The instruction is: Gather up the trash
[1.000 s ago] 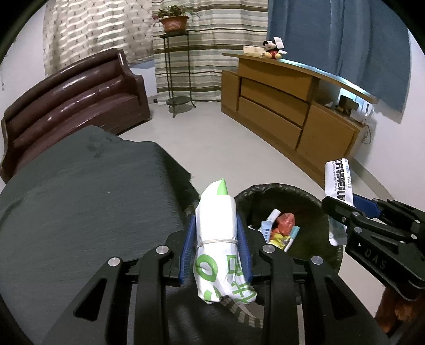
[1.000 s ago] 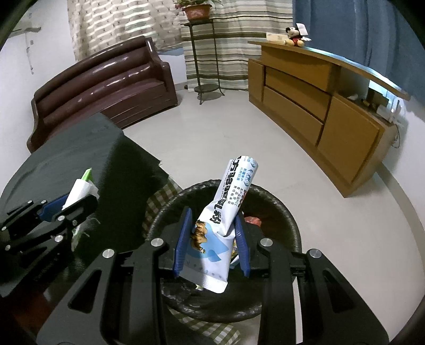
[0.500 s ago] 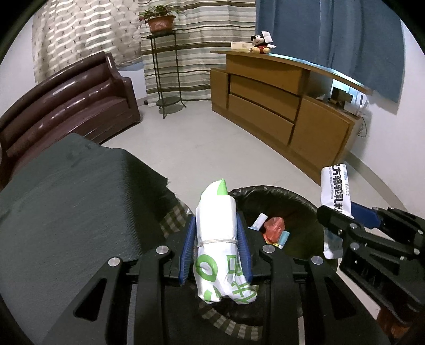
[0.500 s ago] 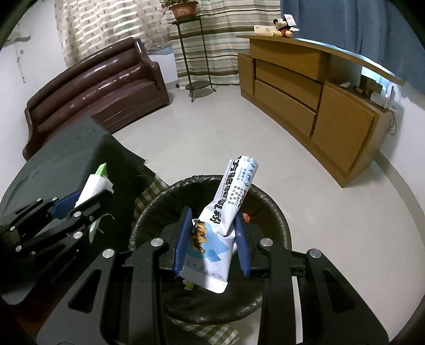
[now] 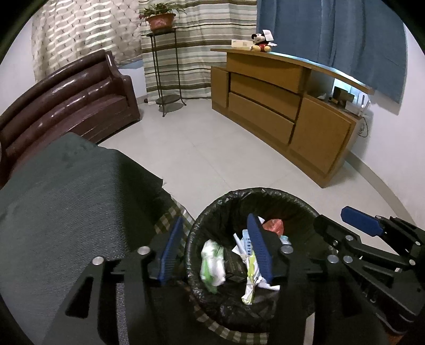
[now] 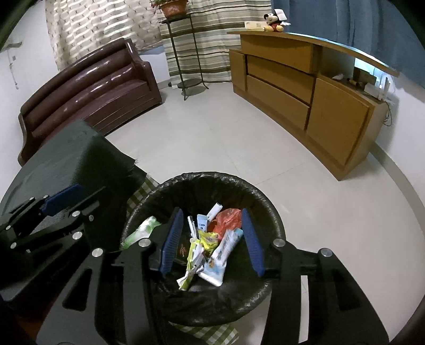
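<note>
Left gripper (image 5: 216,249): jaws spread wide, nothing between the blue pads, held over the near left rim of the bin; one pad hangs over the checked cloth, the other over the bin's mouth.
Right gripper (image 6: 212,242): jaws likewise parted and empty, poised directly above the bin's opening.
Trash bin (image 6: 268,209): round, lined with a black bag, standing on the pale tiled floor beside the dark-covered table (image 5: 61,207).
Green-and-white wrapper (image 5: 212,262): blurred in the left wrist view, inside the bin near its left wall, clear of the pads.
White-and-blue packet (image 6: 221,254): lies in the bin on top of the heap, slanting between the right gripper's pads without touching them.
Other litter: a red wrapper (image 6: 227,219), a yellow-green wrapper (image 6: 196,254) and small white pieces are piled at the bottom of the bin.
Checked cloth (image 5: 170,220): green-and-white, showing under the table's dark cover next to the bin.
Room: brown sofa (image 6: 87,87) at left, wooden sideboard (image 6: 305,79) at right with a plush mouse (image 6: 273,21) on top, a potted plant (image 5: 159,20) on a metal stand before striped curtains.
</note>
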### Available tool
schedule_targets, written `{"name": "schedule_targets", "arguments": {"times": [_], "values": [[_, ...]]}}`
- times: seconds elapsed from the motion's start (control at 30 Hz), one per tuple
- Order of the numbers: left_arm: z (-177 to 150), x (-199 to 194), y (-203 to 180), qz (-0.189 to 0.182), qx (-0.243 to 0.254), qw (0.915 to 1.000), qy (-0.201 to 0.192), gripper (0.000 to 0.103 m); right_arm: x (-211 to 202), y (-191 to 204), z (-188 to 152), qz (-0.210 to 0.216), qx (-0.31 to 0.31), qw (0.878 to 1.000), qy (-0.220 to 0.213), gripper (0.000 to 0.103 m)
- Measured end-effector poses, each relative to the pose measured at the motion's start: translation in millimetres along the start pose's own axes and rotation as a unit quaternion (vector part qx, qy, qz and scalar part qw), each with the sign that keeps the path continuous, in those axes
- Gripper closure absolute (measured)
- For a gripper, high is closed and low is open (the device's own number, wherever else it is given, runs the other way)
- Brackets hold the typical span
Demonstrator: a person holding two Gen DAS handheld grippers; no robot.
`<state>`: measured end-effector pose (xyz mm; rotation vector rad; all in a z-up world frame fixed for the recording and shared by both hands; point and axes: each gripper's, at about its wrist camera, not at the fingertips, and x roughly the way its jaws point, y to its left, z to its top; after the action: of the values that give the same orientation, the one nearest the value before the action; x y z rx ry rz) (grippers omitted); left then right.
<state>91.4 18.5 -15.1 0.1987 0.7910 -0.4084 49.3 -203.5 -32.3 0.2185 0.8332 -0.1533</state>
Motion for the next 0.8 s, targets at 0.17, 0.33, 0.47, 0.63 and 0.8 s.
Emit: {"name": "schedule_targets", "arguments": {"times": [0.17,0.33,0.47,0.63,0.8], "values": [[1.8,-0.3,-0.3,0.005,-0.004,1.0,0.0,0.043,-0.3,-4.1,0.6,-0.004,0.005,1.0,-0.002,0.058],[2.4,-2.1,-1.0,0.005,-0.004,1.0,-0.005,0.04,-2.1,-5.2,1.5,-0.008,0.013,1.0,-0.005,0.058],[1.7,-5.4,4.3,0.003,-0.008,0.9999,-0.008,0.036,-5.7,-7.0,2.2,-0.011,0.016,1.0,-0.01,0.052],[0.5,-14.9,8.4,0.009,-0.011,0.9997,-0.018,0.032,-11.3,-5.0,3.3,-0.014,0.016,1.0,-0.015,0.051],[-2.8,-26.3,15.6,0.011,-0.014,0.9994,-0.029,0.031,-18.2,0.0,2.3,-0.015,0.01,1.0,-0.02,0.05]]}}
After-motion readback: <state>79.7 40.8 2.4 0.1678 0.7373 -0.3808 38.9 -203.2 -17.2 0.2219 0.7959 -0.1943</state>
